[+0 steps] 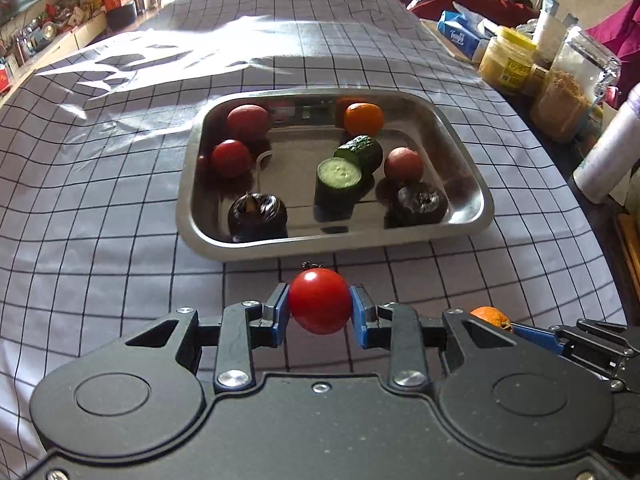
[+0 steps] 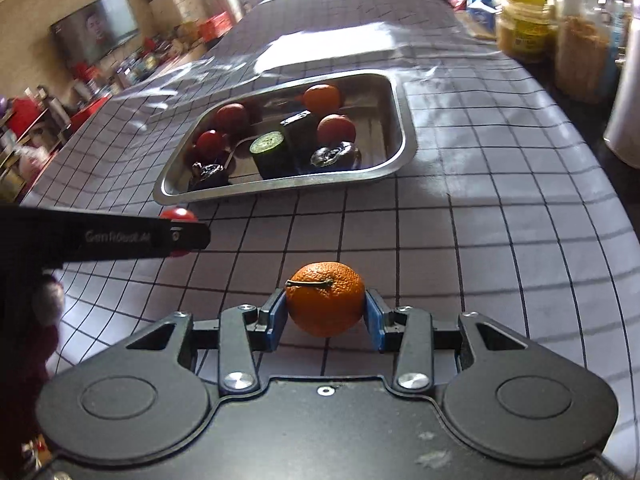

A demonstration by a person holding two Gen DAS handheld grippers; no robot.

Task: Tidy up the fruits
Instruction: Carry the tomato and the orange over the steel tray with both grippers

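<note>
My left gripper [image 1: 320, 308] is shut on a red tomato [image 1: 320, 306], held just in front of the steel tray [image 1: 464, 156]. My right gripper [image 2: 326, 308] is shut on an orange mandarin [image 2: 326, 304], nearer me than the tray [image 2: 404, 128]. The tray holds another tomato [image 1: 231, 158], a mandarin [image 1: 363, 119], two cucumber pieces [image 1: 338, 182], reddish fruits [image 1: 403, 164] and two dark fruits [image 1: 257, 216]. The left gripper also shows at the left of the right wrist view [image 2: 176, 234], and the right gripper's mandarin shows in the left wrist view [image 1: 491, 317].
The table has a grey checked cloth [image 1: 120, 200]. Jars [image 1: 508, 60], a container [image 1: 568, 92] and a white bottle [image 1: 612, 148] stand along the right edge. Shelves and a TV [image 2: 96, 28] are at the far left.
</note>
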